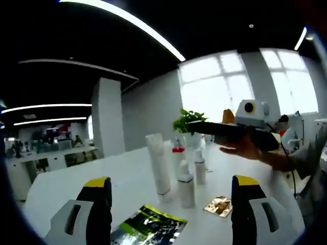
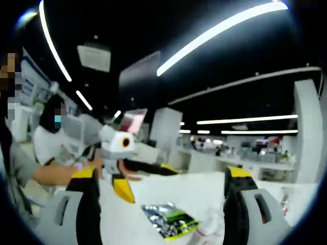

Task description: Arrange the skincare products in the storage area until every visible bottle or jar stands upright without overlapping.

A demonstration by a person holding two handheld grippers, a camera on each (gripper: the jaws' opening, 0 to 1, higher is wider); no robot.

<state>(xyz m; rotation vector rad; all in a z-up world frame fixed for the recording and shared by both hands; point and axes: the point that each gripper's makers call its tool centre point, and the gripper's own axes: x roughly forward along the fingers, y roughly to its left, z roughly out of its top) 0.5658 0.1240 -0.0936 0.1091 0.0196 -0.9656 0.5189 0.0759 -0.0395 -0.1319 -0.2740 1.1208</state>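
An open-plan office under a dark ceiling (image 1: 127, 46) crossed by long light strips (image 1: 127, 20) — bright windows (image 1: 230, 81) behind a potted plant (image 1: 186, 121), a white pillar (image 1: 107, 115), and a white desk (image 1: 61, 186) in front of distant workstations (image 2: 255, 158).

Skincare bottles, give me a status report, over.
Left gripper open, empty. Right gripper open, empty. Tall white tube and small bottles upright on white table. Sachets flat nearby.
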